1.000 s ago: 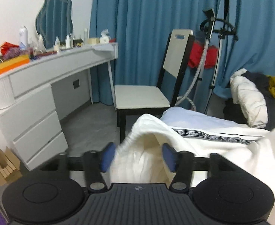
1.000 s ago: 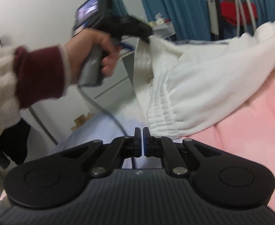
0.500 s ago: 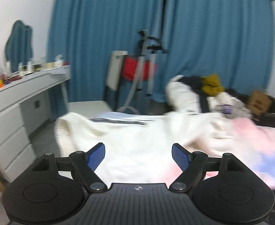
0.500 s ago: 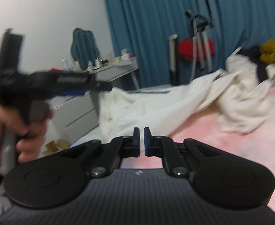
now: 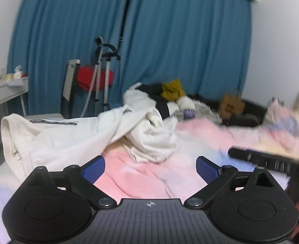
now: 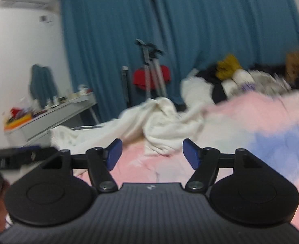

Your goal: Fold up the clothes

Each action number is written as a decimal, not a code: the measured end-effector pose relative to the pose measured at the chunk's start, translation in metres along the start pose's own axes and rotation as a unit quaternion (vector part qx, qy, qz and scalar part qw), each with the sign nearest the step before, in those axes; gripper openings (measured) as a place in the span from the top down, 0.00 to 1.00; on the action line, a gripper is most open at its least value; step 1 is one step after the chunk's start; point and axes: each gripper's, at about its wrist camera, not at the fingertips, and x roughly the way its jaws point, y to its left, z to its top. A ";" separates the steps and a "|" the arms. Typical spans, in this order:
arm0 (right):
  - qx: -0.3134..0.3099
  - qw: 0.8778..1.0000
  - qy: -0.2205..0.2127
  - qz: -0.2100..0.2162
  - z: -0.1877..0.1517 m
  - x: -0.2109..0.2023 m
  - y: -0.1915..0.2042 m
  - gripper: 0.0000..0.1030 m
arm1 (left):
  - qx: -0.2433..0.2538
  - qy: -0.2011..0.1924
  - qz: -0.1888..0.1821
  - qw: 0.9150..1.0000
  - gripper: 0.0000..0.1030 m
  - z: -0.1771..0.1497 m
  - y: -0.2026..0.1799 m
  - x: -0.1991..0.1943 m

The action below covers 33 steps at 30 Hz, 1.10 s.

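A cream-white garment [image 5: 84,136] lies crumpled on the pink and blue bedspread [image 5: 149,179], with a ribbed hem at the left and a bunched lump in the middle. The right wrist view shows the same garment [image 6: 165,122] ahead. My left gripper [image 5: 150,167] is open above bare bedspread, short of the garment and holding nothing. My right gripper [image 6: 150,153] is open too, empty, near the garment's front edge. The other gripper's black body shows at the right edge of the left view and the left edge of the right view.
A heap of clothes [image 5: 167,97], white, black and mustard, lies at the far side of the bed. Behind stand a chair [image 5: 70,85], a garment steamer stand [image 5: 102,71] with something red, blue curtains and a white dresser [image 6: 53,116] at the left.
Both grippers have pulled back from the garment and swung right. The left let go of the hem; the right went from shut to open. The garment now lies loose on the bed.
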 end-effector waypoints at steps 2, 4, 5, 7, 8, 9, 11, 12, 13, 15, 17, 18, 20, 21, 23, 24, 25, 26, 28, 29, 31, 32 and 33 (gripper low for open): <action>0.007 1.000 0.010 -0.011 0.000 0.003 -0.006 0.33 | 0.016 0.006 0.006 1.000 0.05 0.000 0.004 0.015; 0.006 1.000 0.009 -0.012 0.001 0.003 -0.007 0.12 | 0.025 0.016 0.010 1.000 0.05 0.003 0.008 0.031; 0.009 1.000 0.005 -0.013 0.002 0.001 -0.008 0.11 | 0.030 0.022 0.012 0.999 0.05 0.006 0.010 0.042; 0.013 1.000 0.005 -0.017 0.000 0.000 -0.010 0.11 | 0.040 0.035 0.021 0.998 0.05 0.017 0.018 0.066; 0.015 1.000 0.009 -0.020 0.000 0.000 -0.013 0.11 | 0.041 0.042 0.028 0.998 0.05 0.025 0.025 0.083; 0.017 1.000 0.014 -0.023 -0.001 0.001 -0.017 0.11 | 0.041 0.049 0.035 0.997 0.05 0.034 0.033 0.102; 0.020 0.999 0.022 -0.027 -0.004 0.010 -0.023 0.11 | 0.034 0.056 0.040 0.997 0.07 0.051 0.050 0.133; 0.022 0.999 0.026 -0.029 -0.006 0.014 -0.027 0.11 | 0.032 0.058 0.040 0.997 0.08 0.060 0.057 0.149; 0.024 0.999 0.030 -0.031 -0.007 0.018 -0.030 0.11 | 0.036 0.056 0.045 0.997 0.10 0.071 0.063 0.168; 0.027 0.998 0.039 -0.035 -0.011 0.026 -0.037 0.11 | 0.054 0.042 0.060 0.996 0.12 0.089 0.072 0.208; 0.030 0.998 0.047 -0.039 -0.014 0.035 -0.044 0.11 | 0.070 0.030 0.077 0.994 0.16 0.108 0.079 0.250; 0.032 0.997 0.051 -0.041 -0.015 0.039 -0.047 0.11 | 0.073 0.027 0.085 0.993 0.17 0.116 0.083 0.270; 0.035 0.997 0.059 -0.045 -0.019 0.048 -0.054 0.11 | 0.076 0.022 0.100 0.992 0.19 0.131 0.091 0.312; 0.036 0.996 0.064 -0.047 -0.020 0.052 -0.057 0.11 | 0.070 0.027 0.103 0.992 0.19 0.136 0.094 0.333; 0.041 0.995 0.072 -0.050 -0.024 0.061 -0.064 0.11 | 0.057 0.047 0.104 0.992 0.28 0.146 0.100 0.376; 0.045 0.995 0.075 -0.048 -0.026 0.066 -0.067 0.11 | 0.057 0.062 0.108 0.991 0.30 0.148 0.103 0.398; 0.049 0.995 0.079 -0.048 -0.029 0.073 -0.071 0.12 | 0.062 0.080 0.118 0.988 0.34 0.149 0.104 0.418; 0.053 0.994 0.084 -0.050 -0.031 0.079 -0.075 0.12 | 0.066 0.102 0.128 0.984 0.42 0.148 0.106 0.438; 0.059 0.993 0.094 -0.049 -0.036 0.090 -0.084 0.12 | 0.059 0.151 0.132 0.978 0.54 0.143 0.113 0.470; 0.062 0.992 0.098 -0.050 -0.038 0.094 -0.087 0.12 | 0.051 0.166 0.127 0.977 0.63 0.138 0.117 0.478; 0.068 0.991 0.101 -0.050 -0.041 0.099 -0.093 0.12 | 0.051 0.170 0.124 0.976 0.77 0.132 0.120 0.482; 0.072 0.991 0.100 -0.050 -0.041 0.101 -0.095 0.12 | 0.062 0.161 0.122 0.977 0.82 0.130 0.118 0.477; 0.075 0.991 0.100 -0.049 -0.041 0.102 -0.097 0.12 | 0.074 0.150 0.120 0.979 0.84 0.129 0.115 0.472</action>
